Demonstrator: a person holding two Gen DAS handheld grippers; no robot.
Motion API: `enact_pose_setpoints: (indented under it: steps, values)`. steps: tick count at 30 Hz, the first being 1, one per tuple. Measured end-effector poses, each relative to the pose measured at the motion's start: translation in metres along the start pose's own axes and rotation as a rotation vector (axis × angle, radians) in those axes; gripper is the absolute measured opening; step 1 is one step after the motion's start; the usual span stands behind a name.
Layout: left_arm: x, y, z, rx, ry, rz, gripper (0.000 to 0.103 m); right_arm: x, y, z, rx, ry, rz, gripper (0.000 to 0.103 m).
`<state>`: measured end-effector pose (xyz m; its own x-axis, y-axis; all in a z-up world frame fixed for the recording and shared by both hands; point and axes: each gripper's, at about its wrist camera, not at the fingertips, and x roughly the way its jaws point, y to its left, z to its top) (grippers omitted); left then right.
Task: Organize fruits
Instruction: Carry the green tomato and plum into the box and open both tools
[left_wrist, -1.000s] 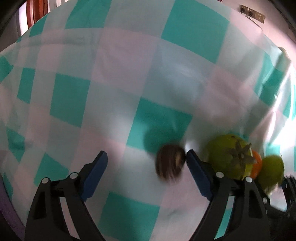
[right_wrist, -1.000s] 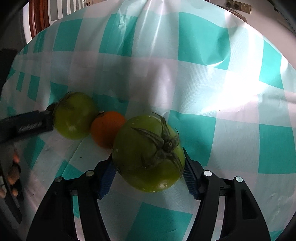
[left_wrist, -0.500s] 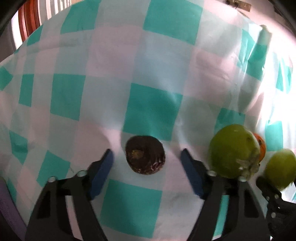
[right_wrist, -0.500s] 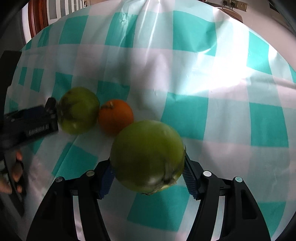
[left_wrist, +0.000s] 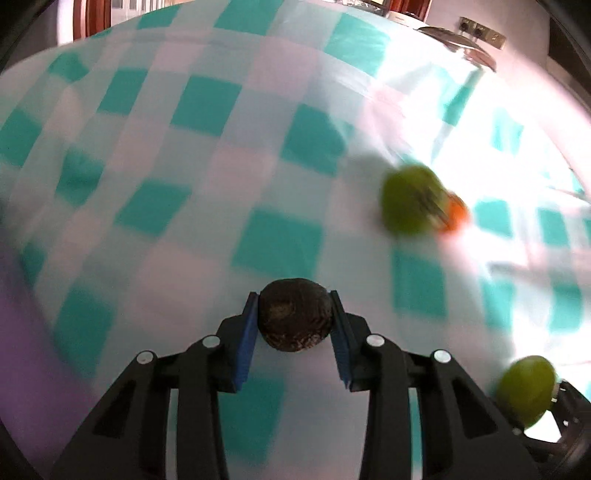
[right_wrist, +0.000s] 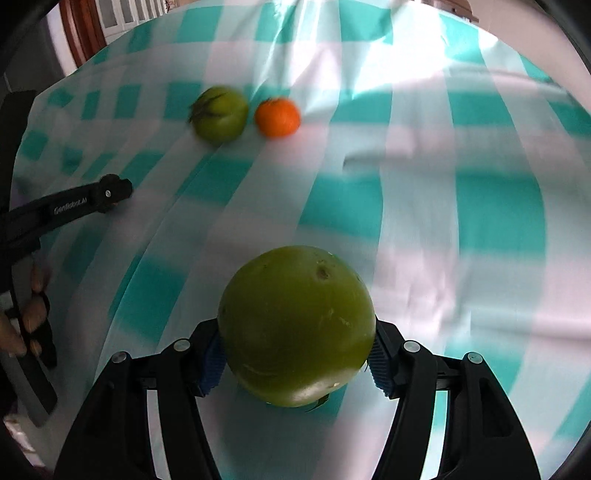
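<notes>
Lower centre of the left wrist view: left gripper (left_wrist: 294, 320), blue pads clamped on a dark brown wrinkled fruit (left_wrist: 294, 319), held above the teal-and-white checked tablecloth (left_wrist: 207, 192). Right of centre, blurred: a green tomato (left_wrist: 412, 199) touching a small orange (left_wrist: 456, 218). Lower right corner: a second green fruit (left_wrist: 526, 387).

Lower centre of the right wrist view: right gripper (right_wrist: 295, 360), fingers closed on a large green tomato (right_wrist: 295, 325), carried clear of the cloth. Upper left of centre: the green tomato with calyx and the orange are seen just beside one another. Left edge: the other gripper's black arm, a person's hand (right_wrist: 26, 317) wrapped around its handle.
</notes>
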<state>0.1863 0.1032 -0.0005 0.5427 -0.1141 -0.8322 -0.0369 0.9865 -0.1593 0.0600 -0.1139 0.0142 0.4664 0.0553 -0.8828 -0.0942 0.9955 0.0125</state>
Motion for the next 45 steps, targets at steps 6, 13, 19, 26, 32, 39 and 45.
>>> enact_pose_setpoints:
  steps: [6,13,19,26,32,39,45]
  values:
    - [-0.042,-0.02,-0.06,0.063,0.067,-0.061,0.037,-0.032,-0.002,-0.052,0.072,0.061,0.111,0.062]
    - [-0.126,-0.034,-0.151,0.174,0.095,-0.092,0.037,-0.064,-0.004,-0.087,0.125,0.088,0.182,0.062]
    - [-0.195,-0.033,-0.171,0.262,0.018,-0.107,0.037,-0.091,0.004,-0.089,0.123,0.043,0.233,0.062]
    - [-0.261,0.005,-0.139,0.187,-0.136,-0.109,0.037,-0.123,0.046,-0.059,0.008,-0.041,0.293,0.062]
    - [-0.304,0.075,-0.106,0.066,-0.253,-0.11,0.037,-0.156,0.1,-0.029,-0.073,-0.123,0.346,0.062]
    - [-0.314,0.184,-0.087,-0.008,-0.177,-0.008,0.037,-0.16,0.194,0.003,-0.164,-0.13,0.403,0.062]
    - [-0.284,0.243,-0.096,0.084,0.074,0.022,0.037,-0.136,0.285,0.032,-0.28,-0.051,0.421,0.062]
